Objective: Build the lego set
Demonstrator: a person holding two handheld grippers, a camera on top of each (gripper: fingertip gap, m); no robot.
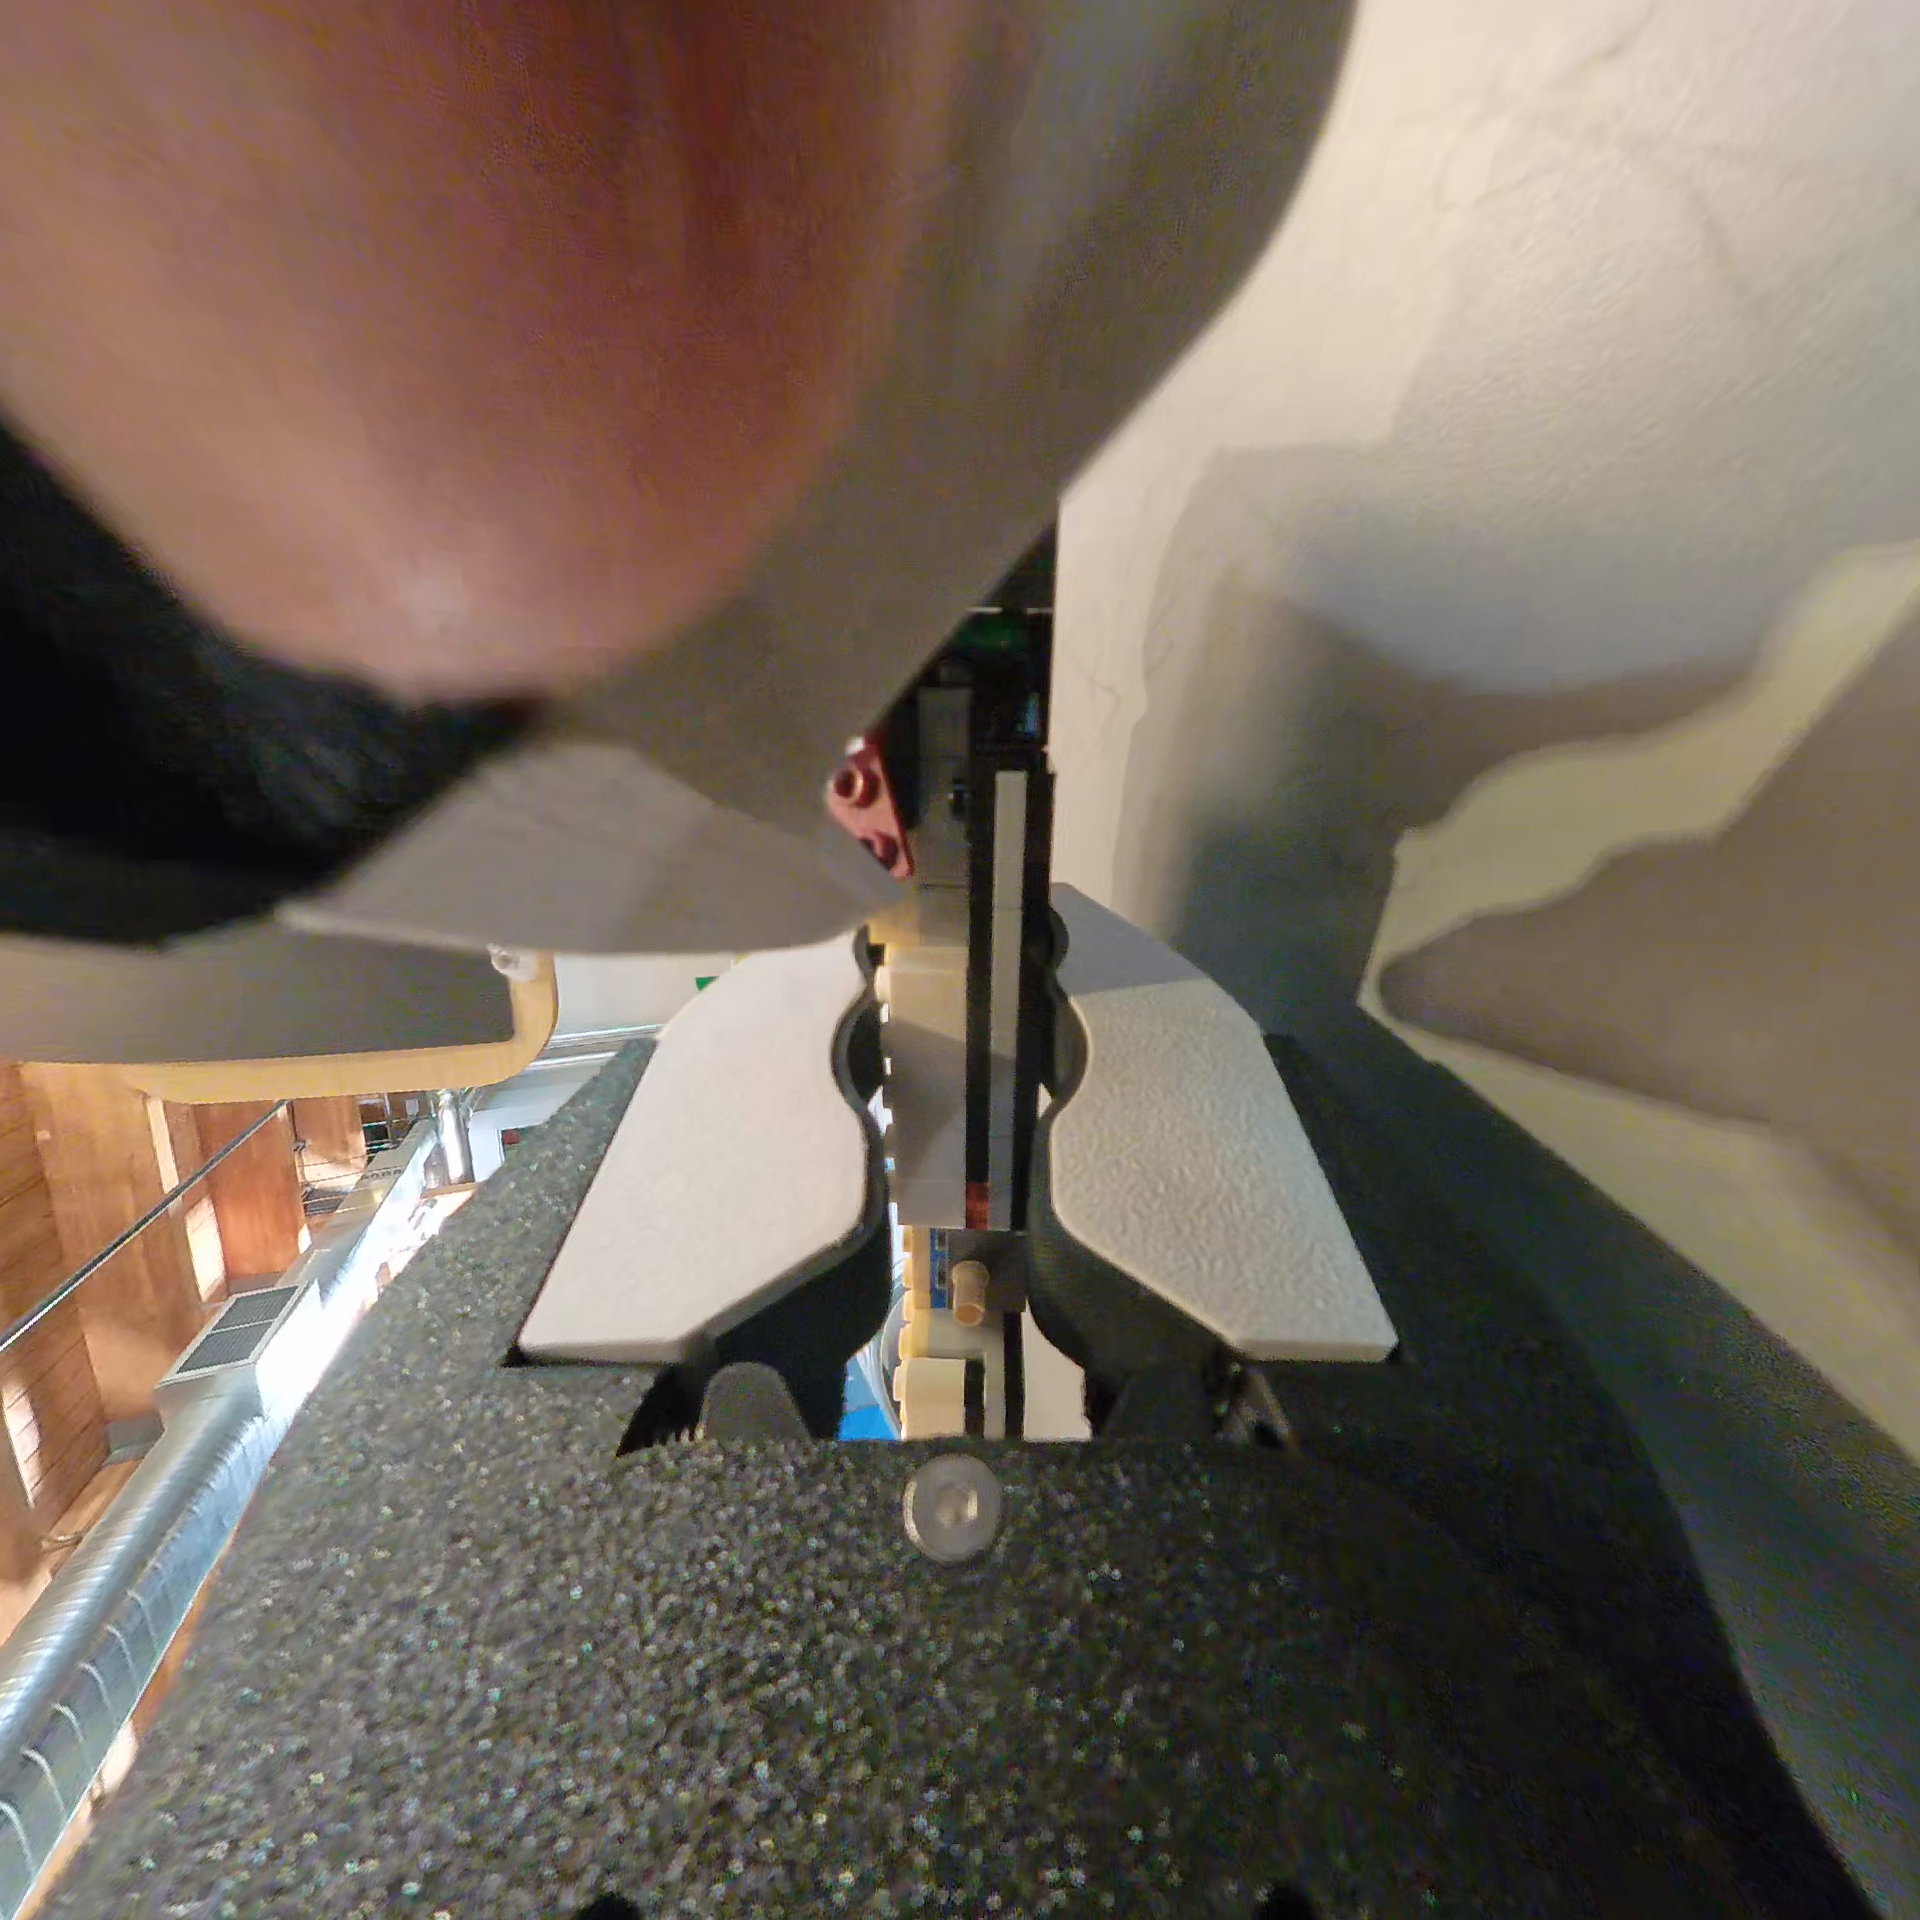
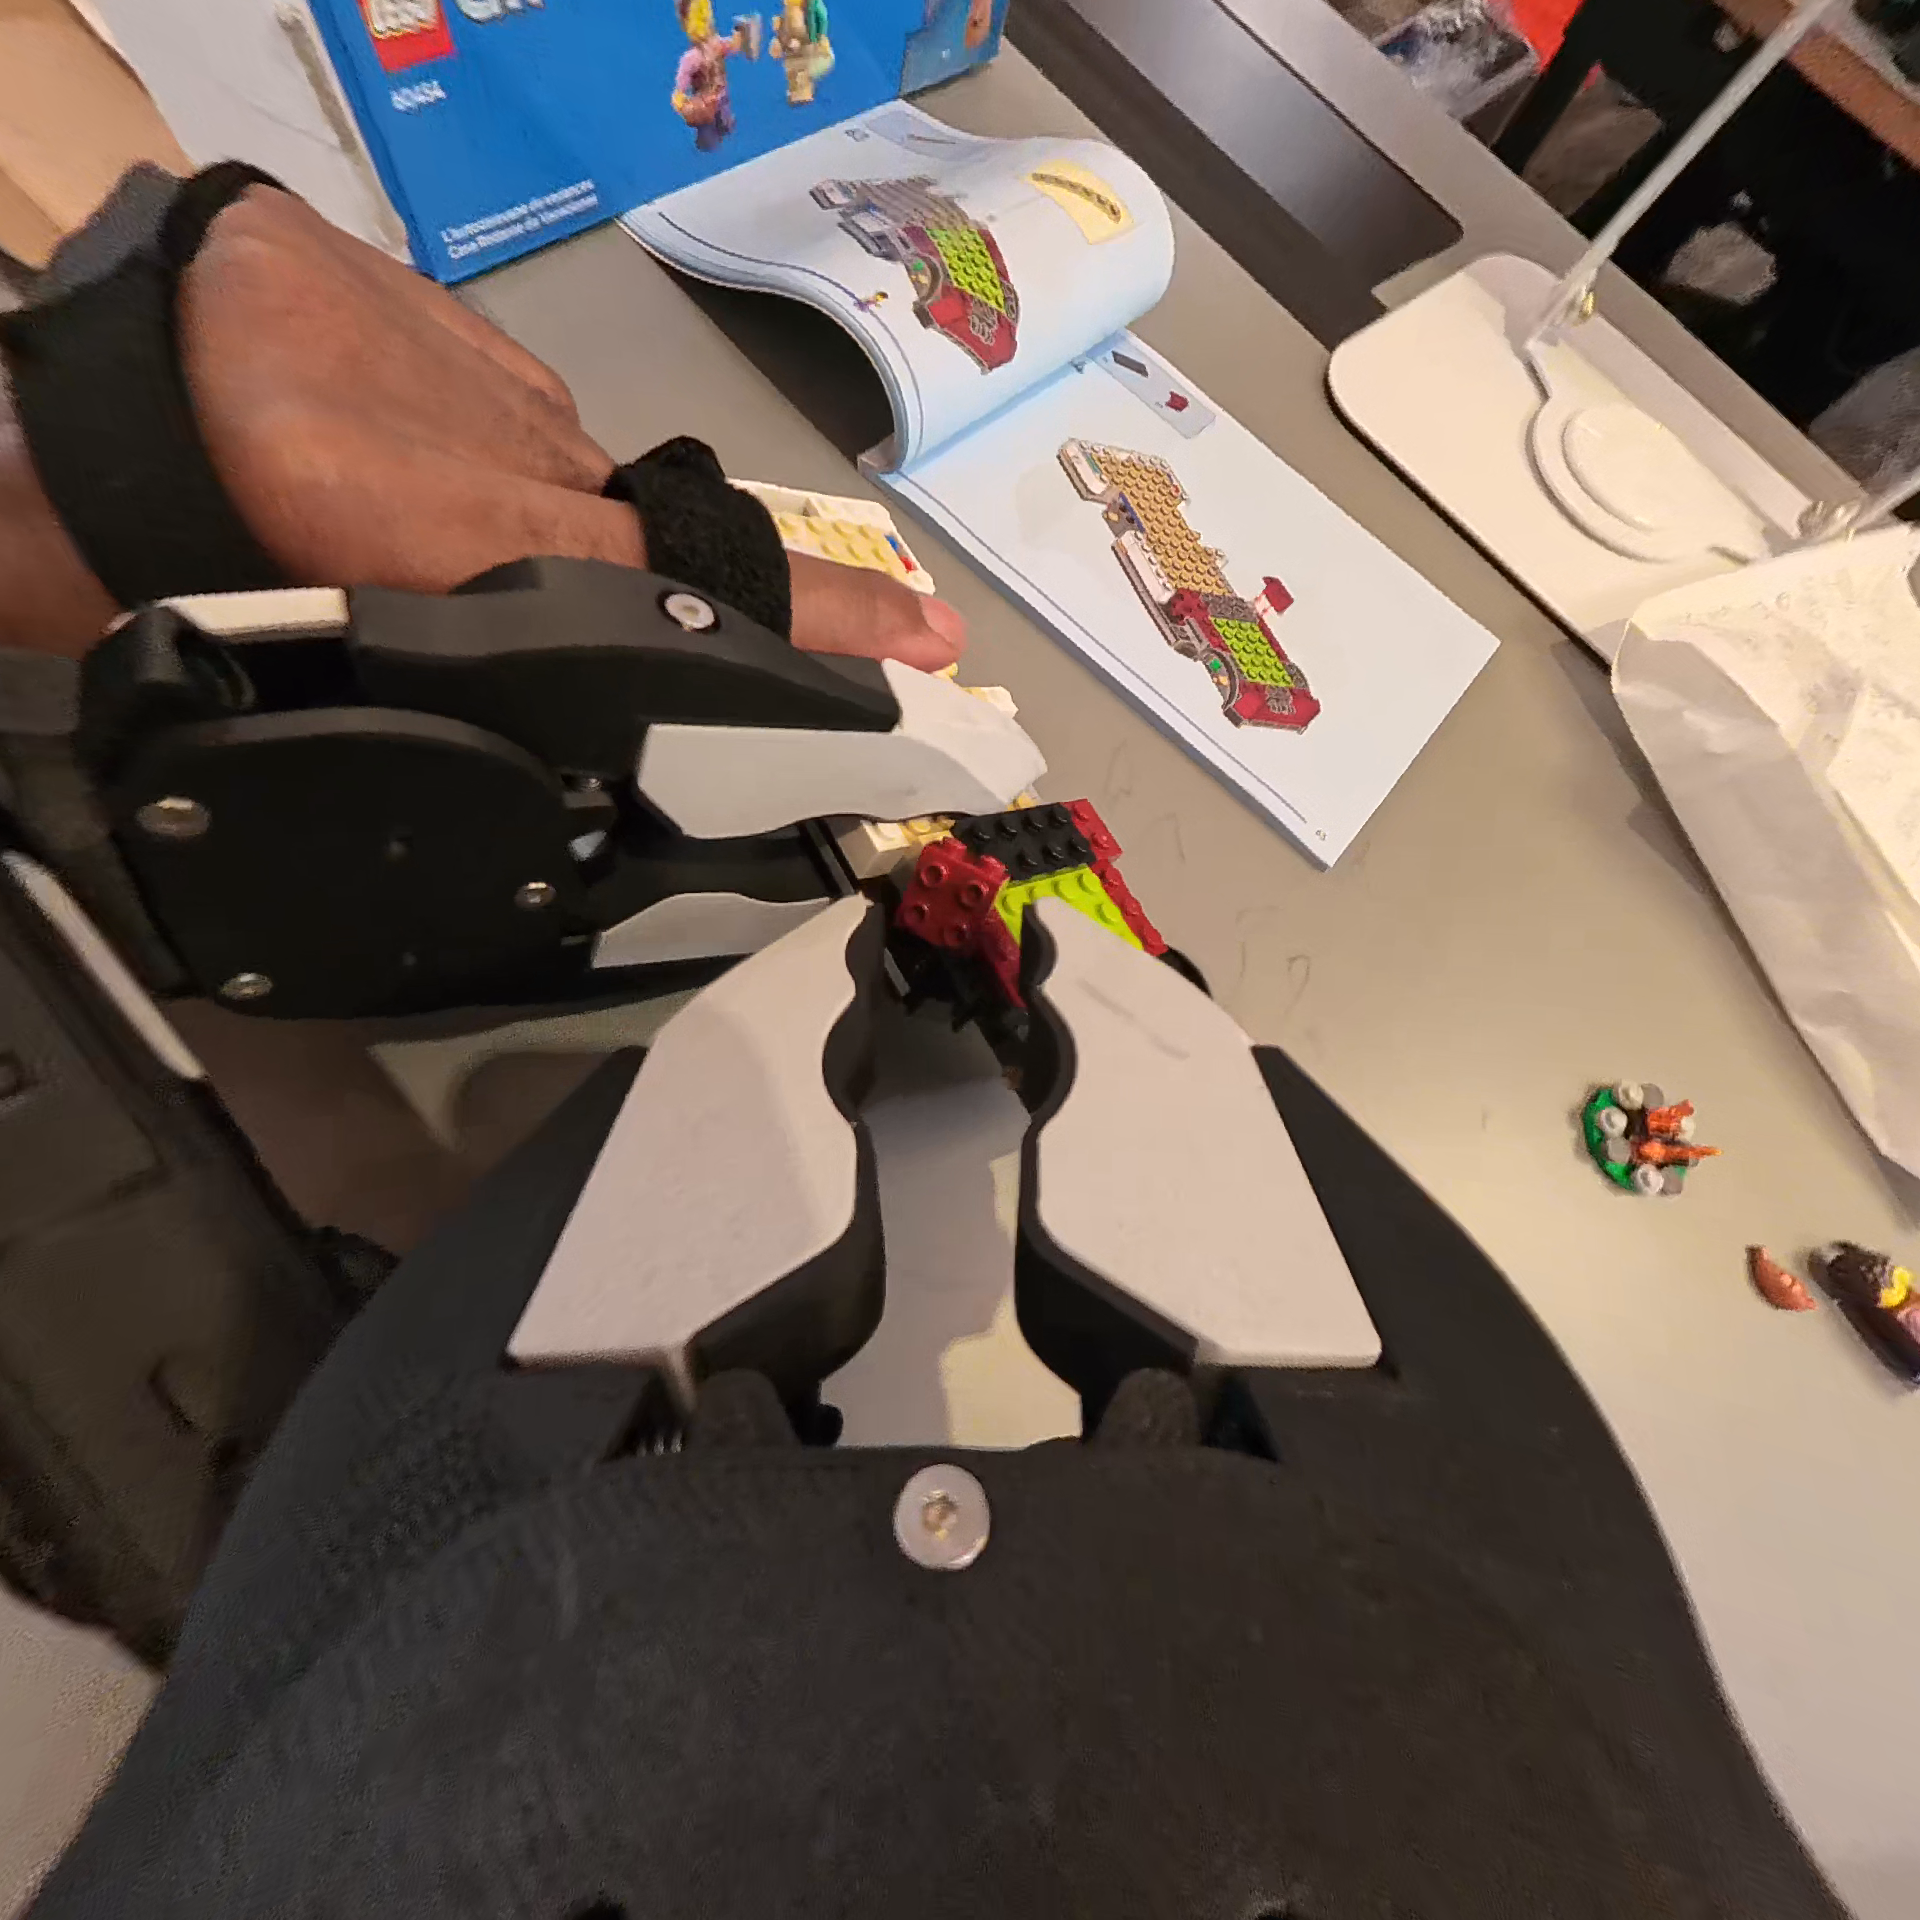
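one grey tabletop w/ booklet, blue box, paper bag.

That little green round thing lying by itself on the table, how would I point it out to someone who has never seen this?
Start at the open instruction booklet on the grey table, then look toward the crumpled white paper bag. Beside the bag's edge lies a small round green brick piece. Unlike the dark pieces nearby, it carries grey studs and orange bits on top.
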